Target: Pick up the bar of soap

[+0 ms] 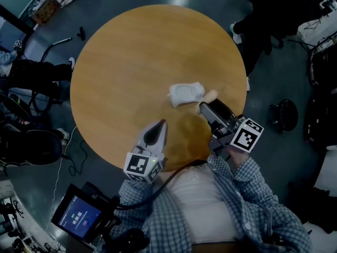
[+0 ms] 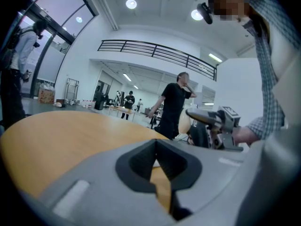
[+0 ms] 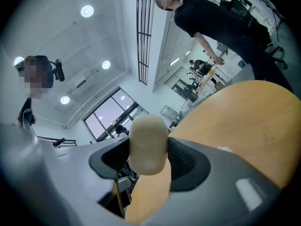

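Observation:
A cream bar of soap (image 1: 209,95) is clamped between the pads of my right gripper (image 1: 206,103), held above the right part of the round wooden table (image 1: 131,62). In the right gripper view the soap (image 3: 148,145) fills the gap between the jaws of the right gripper (image 3: 148,149). A white shallow dish (image 1: 185,93) lies on the table just left of the soap. My left gripper (image 1: 159,125) hovers over the table's near edge, its fingers meeting at the tip with nothing in them. The left gripper view shows the right gripper (image 2: 214,121) with the soap (image 2: 184,123) at its tip.
A person in black (image 1: 263,20) stands at the table's far right, and another person (image 1: 26,70) is at its left. Chairs and cables (image 1: 31,141) lie on the floor to the left. A small screen device (image 1: 79,215) sits at the lower left.

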`<state>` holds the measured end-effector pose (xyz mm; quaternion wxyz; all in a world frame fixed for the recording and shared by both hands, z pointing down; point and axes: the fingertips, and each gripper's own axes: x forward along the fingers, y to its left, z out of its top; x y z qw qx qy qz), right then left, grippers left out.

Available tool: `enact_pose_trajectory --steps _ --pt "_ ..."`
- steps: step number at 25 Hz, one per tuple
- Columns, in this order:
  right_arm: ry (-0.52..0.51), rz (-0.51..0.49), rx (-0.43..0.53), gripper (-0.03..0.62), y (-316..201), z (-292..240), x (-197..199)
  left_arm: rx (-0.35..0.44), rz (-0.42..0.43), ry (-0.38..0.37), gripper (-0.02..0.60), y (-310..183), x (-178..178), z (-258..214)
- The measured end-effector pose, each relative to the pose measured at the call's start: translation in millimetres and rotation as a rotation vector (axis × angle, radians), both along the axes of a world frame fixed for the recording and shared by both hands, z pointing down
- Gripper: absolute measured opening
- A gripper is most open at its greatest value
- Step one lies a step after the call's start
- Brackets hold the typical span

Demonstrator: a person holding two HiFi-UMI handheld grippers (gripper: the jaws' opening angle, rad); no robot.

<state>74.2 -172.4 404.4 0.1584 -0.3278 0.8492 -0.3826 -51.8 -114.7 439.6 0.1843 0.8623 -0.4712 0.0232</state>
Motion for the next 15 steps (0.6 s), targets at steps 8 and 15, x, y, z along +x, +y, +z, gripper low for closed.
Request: enact_pose_trajectory --steps 8,15 --pt "-0.004 -0.004 -0.005 0.259 -1.8 1.2 -0.7 -0.001 -0.005 0.0 -0.002 -0.3 -0.5 0.2" --pt "-0.005 -0.008 -0.011 0.259 -3.0 1.3 -0.6 -0.003 -0.009 -0.001 -0.002 -1.5 -1.0 -0.9"
